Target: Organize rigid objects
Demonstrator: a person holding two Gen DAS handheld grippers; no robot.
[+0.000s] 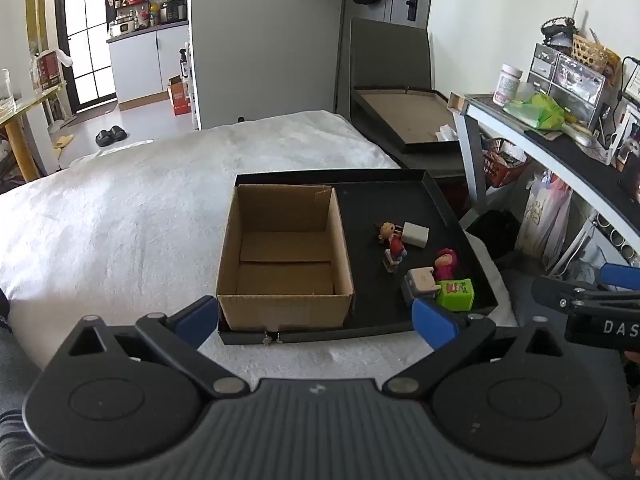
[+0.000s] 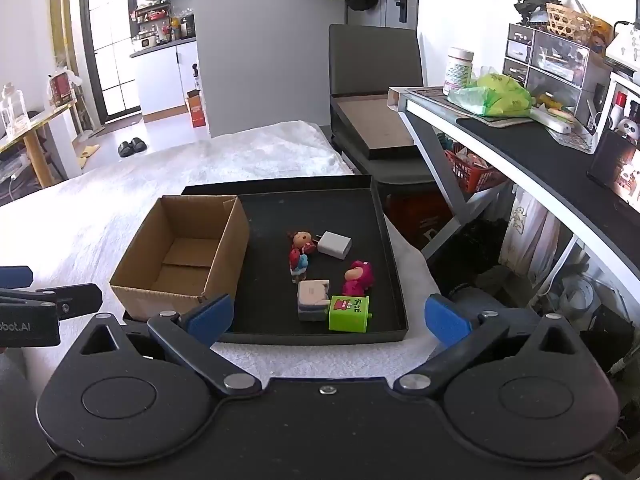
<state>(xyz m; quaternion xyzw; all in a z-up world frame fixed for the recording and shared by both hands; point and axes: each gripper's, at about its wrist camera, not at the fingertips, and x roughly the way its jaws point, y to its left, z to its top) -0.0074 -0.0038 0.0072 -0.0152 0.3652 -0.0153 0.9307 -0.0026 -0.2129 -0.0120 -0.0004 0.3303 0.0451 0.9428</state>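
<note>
Setting: a black tray lies on a bed with a white cover; the tray gives the small things a flat, firm base on the soft bedding.
Cardboard box: it stands in the left part of the tray, top open and nothing inside, probably the place where the things must go.
Things to organize: a doll with red clothes, a white charger, a pink figure, a grey-white plug block and a green cube lie close together in the right part of the tray, outside the box.
Left gripper: released, jaws wide, nothing between them; it hovers before the near edge of the box.
Right gripper: released too, jaws wide, holding nothing; it points down at the green cube, so I judge this side picks first.
Progress: nothing is sorted yet.
</note>
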